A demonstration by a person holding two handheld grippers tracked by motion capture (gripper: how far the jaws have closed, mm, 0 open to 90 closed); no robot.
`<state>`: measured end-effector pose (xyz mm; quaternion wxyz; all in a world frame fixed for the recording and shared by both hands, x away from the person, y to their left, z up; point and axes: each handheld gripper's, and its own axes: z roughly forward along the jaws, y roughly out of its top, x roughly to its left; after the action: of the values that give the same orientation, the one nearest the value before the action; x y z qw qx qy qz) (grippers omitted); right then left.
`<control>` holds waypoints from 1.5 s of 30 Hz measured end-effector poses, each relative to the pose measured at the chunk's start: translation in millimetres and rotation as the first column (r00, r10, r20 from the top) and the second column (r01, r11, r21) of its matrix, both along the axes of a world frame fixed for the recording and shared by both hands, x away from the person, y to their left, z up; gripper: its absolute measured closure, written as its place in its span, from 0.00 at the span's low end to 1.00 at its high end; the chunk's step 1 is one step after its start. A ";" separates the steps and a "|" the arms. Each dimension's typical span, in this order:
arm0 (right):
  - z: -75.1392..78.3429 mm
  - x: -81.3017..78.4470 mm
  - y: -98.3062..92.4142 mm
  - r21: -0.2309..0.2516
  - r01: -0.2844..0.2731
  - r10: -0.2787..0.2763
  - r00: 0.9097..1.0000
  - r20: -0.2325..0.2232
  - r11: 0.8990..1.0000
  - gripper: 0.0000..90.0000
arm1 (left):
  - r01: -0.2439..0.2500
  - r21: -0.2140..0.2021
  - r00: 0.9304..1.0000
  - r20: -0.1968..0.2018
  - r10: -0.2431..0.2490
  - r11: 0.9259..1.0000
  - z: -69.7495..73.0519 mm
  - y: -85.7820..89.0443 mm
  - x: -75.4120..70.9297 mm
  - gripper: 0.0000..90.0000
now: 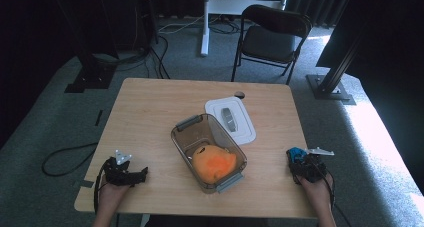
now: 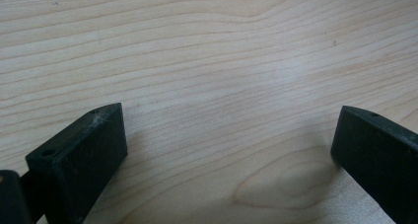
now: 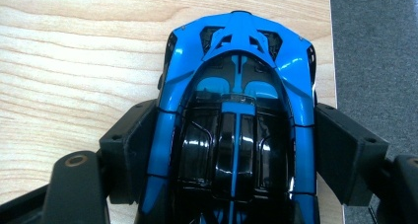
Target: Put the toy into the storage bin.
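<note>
The blue toy car point(image 3: 236, 125) sits at the right edge of the desk point(image 1: 150, 107), and your right claw point(image 3: 236, 135) has both jaws pressed against its flanks, so you are at the grasp. Next, by my reading, lift it and carry it left to the open bin point(image 1: 186, 137) holding the orange plush point(image 1: 214, 163); its lid point(image 1: 231, 119) lies beside. Your left claw point(image 2: 229, 150) stands wide over bare wood.

I note the desk point(image 2: 207, 61) as pale wood, matt, grain plain. Toy car point(image 3: 239, 130): glossy blue and black plastic, sharp highlights. Right claw point(image 3: 236, 150) pads point(image 3: 130, 145) matt black plastic. Bin point(image 1: 186, 139) smoky clear plastic; lid point(image 1: 242, 129) white, smooth.
</note>
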<state>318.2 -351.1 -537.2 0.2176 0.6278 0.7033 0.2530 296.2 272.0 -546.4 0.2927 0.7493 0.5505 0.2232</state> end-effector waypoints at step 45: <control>60.1 6.2 19.2 -0.003 -0.133 0.133 0.990 0.035 0.991 0.27 | 0.001 0.000 1.000 0.000 -0.001 1.000 0.0 0.0 0.1 0.01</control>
<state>324.4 -331.9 -477.1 0.2127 0.5747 0.7398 0.2777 296.3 272.1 -546.4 0.2927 0.7495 0.5504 0.2229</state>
